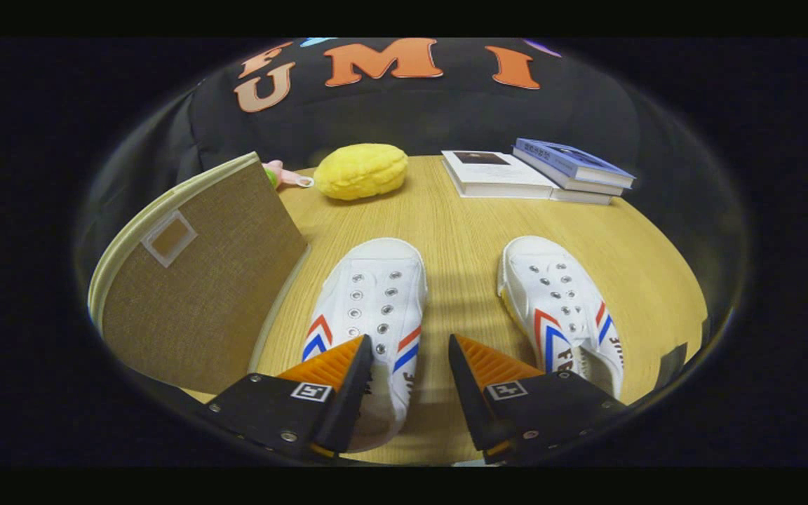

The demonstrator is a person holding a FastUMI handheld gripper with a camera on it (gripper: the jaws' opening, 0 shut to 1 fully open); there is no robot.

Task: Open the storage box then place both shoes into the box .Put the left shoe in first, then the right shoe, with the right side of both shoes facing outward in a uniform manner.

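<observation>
Hovering tool [409, 351] parted, two shoes [376, 301] [562, 308], one closed box [200, 280], two books [537, 172]

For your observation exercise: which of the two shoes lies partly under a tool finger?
The shoe nearest the storage box; the open tool overlaps it, not the other shoe.

left canvas shoe [376, 301]: white, red and blue chevron stripes
right canvas shoe [560, 308]: white, same red and blue stripes
fabric storage box [200, 280]: brown weave, cream trim
plush toy [362, 171]: yellow
wooden bench [460, 231]: light wood grain
top book [572, 163]: blue cover
lower book [499, 175]: white
</observation>
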